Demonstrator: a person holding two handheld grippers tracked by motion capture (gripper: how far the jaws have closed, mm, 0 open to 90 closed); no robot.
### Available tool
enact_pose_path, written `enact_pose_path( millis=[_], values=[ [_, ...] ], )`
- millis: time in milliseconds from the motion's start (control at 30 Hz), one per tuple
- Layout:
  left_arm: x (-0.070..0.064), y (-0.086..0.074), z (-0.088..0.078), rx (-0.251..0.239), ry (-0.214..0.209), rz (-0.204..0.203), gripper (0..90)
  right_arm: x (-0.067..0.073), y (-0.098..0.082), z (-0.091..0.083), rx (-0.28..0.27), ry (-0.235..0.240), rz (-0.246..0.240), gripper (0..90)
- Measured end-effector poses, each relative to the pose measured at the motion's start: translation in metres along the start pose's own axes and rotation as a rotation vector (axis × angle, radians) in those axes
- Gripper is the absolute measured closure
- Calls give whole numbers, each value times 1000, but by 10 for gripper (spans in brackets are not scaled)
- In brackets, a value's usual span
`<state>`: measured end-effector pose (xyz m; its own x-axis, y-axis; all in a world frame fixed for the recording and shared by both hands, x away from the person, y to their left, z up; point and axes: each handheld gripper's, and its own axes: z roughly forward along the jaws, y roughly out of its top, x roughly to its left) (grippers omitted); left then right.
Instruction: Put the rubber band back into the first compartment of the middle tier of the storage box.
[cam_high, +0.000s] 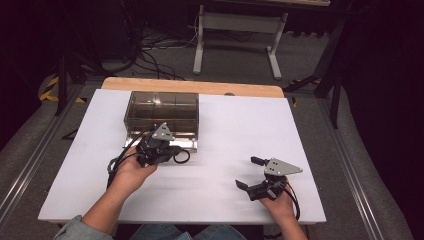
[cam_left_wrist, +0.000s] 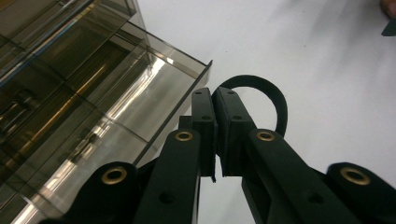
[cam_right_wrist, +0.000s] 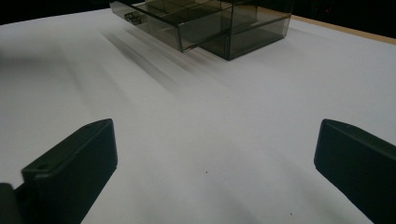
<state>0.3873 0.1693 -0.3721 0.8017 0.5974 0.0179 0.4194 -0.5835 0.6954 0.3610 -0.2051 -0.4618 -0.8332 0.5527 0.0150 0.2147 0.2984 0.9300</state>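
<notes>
- pinching a black loop (cam_left_wrist: 273, 100), the left gripper (cam_left_wrist: 215, 95) has its jaws pressed together on one end of it; the rest of the loop curls out past the jaw tips and to their right in the left gripper view.
- just to the left of those jaws sits the open drawer (cam_left_wrist: 140, 100) of a smoked clear plastic box (cam_high: 161, 111); the drawer's near corner is right beside the jaw tips, though whether they touch it cannot be told.
- in the high view the left gripper (cam_high: 159, 150) sits at the drawer's front edge, with the box directly beyond it.
- the right gripper (cam_high: 252, 172) rests well apart, off to the side and nearer the person, jaws spread wide with nothing between them.
- from the right gripper view, the white table (cam_right_wrist: 210, 140) lies bare between its jaws, and the box (cam_right_wrist: 252, 23) with its pulled-out drawer (cam_right_wrist: 159, 21) stands far ahead.
- how far along, as a judgement: the drawer is already out and the loop is held at its corner, so the job looks to be at the moving stage. whether the loop is going in or coming out of the drawer cannot be told.
- what seems left: carrying the loop to its place, letting go, and likely pushing the drawer shut, which the free right gripper is placed to help with.
</notes>
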Motion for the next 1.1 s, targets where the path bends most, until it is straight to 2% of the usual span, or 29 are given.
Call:
enact_pose_path(
  millis=[1100],
  values=[
    [32,-14,-29,-19,114,-78,864,0,0,-1,2,-1,4,0]
  ],
)
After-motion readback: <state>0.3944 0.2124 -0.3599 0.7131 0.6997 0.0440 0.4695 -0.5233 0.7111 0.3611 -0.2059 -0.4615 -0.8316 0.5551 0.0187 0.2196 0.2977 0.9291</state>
